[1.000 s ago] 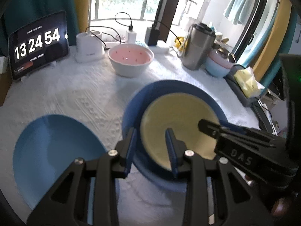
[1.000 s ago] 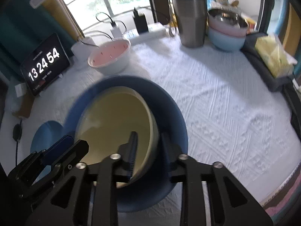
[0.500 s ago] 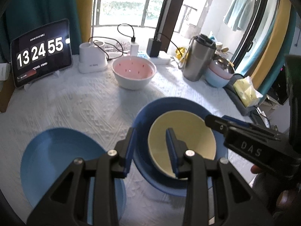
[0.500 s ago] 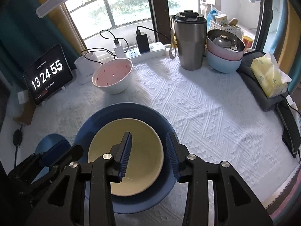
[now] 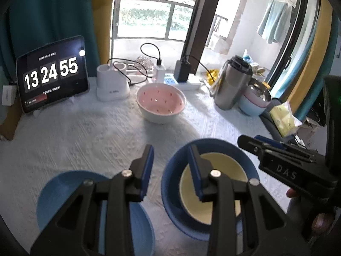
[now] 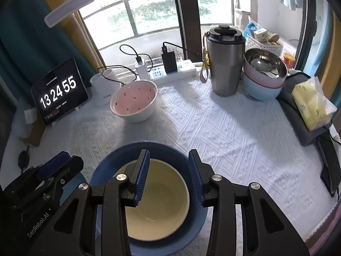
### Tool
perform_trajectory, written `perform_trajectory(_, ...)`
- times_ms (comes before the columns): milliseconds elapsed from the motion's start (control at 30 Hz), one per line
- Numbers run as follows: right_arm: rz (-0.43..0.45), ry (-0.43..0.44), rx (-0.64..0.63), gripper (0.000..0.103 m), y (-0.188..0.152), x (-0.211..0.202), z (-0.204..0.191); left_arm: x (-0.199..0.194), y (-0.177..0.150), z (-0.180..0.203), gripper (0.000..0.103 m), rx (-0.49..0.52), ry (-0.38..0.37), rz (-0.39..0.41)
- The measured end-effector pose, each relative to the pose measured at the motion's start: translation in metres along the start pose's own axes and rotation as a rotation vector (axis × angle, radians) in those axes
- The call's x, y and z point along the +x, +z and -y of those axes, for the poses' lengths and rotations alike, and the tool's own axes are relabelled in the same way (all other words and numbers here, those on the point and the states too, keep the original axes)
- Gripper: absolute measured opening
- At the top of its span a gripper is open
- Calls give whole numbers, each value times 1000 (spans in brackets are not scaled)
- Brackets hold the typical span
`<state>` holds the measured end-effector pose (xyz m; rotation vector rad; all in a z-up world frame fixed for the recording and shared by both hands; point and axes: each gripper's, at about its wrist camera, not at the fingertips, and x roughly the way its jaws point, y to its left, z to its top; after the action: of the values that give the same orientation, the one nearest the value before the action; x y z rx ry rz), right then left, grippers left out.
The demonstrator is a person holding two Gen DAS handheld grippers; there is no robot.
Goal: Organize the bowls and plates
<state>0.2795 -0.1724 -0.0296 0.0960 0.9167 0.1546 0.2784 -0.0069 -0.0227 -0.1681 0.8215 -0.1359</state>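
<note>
A yellow bowl (image 6: 162, 204) sits inside a dark blue bowl (image 6: 166, 149) on the white tablecloth; both show in the left wrist view, yellow bowl (image 5: 221, 170) in blue bowl (image 5: 215, 145). My right gripper (image 6: 168, 170) is open and empty, raised above them. My left gripper (image 5: 170, 166) is open and empty, over the cloth just left of the blue bowl. A light blue plate (image 5: 64, 187) lies at the near left. A pink-lined white bowl (image 5: 161, 103) stands further back; it also shows in the right wrist view (image 6: 134, 101).
At the back stand a tablet clock (image 5: 51, 74), a white charger stand (image 5: 111, 83), a power strip (image 6: 172, 72) with cables, a steel tumbler (image 6: 226, 61), stacked pink and blue bowls (image 6: 264, 79) and a tissue pack (image 6: 313, 104) at right.
Both grippers have lifted and pulled back from the nested bowls. The right gripper let go of the yellow bowl's rim and opened wider; the left jaws also opened wider.
</note>
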Motion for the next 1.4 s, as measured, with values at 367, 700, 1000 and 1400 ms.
perform_trajectory(367,8,23,-29,40,25,15,7,14,22,-4,35,-9,29,11)
perform_trajectory(700,18,42,-77,40,47,32,16,32,39,-5,36,-1,48,11)
perform_trajectory(1000,25,96,-139,40,72,55,14,58,56,-14,45,-17,85,3)
perform_trajectory(1400,-18,151,-187,40,97,101,12,102,65,-23,45,-36,108,-55)
